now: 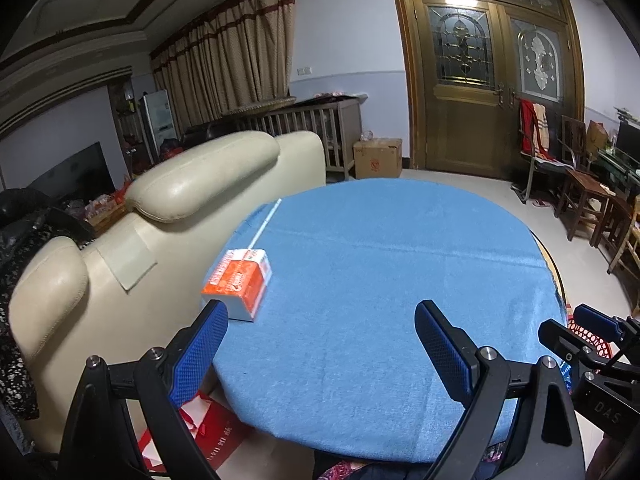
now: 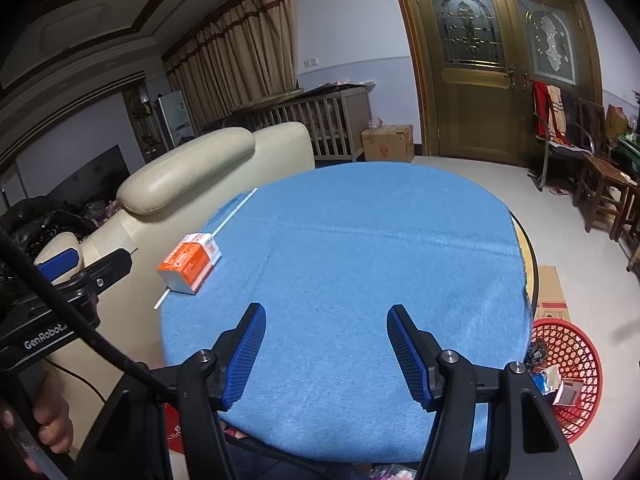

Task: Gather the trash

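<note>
One orange-and-white carton (image 1: 238,283) lies near the left edge of the bench (image 1: 380,280), on one white straw (image 2: 232,216); the blue cloth beyond it lies bare. Left hand-held gripper (image 1: 320,348) and right hand-held gripper (image 2: 326,350) both gape wide, holding nothing. One red basket (image 2: 576,360) stands beside the bench's right edge.

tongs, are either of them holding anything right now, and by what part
Nothing is held. The left tongs and right tongs are both open over the blue tablecloth; the orange box lies untouched.
</note>
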`<state>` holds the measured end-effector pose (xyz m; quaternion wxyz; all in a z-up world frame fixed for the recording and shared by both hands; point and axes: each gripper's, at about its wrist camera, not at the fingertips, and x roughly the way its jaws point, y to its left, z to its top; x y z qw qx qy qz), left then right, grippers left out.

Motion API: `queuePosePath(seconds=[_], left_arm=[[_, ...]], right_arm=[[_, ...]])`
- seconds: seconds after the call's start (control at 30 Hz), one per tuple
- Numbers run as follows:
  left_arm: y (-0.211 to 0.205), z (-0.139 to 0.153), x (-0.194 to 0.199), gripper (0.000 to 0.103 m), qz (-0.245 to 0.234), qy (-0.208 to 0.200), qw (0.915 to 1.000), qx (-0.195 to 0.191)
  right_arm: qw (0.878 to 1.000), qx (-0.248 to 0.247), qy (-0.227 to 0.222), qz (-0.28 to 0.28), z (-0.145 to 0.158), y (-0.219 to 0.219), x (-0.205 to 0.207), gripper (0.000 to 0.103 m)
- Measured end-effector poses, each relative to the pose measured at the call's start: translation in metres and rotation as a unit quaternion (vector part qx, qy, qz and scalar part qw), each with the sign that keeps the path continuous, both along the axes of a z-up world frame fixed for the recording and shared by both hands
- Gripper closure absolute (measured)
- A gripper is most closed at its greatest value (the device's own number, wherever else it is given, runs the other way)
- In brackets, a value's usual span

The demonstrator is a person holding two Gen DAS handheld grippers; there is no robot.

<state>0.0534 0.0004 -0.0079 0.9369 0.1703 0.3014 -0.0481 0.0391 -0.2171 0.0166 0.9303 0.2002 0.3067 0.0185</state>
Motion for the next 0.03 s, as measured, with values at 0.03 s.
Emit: queuePosePath(seconds=[0.03], left_arm=[[-0.0014,-0.0044,0.0053,0.008,0.0,0.006,1.0,0.0]], right_arm=[[1.0,-0.001,0.003,-0.002,-0.0038,-0.0019,0.004,0.036]])
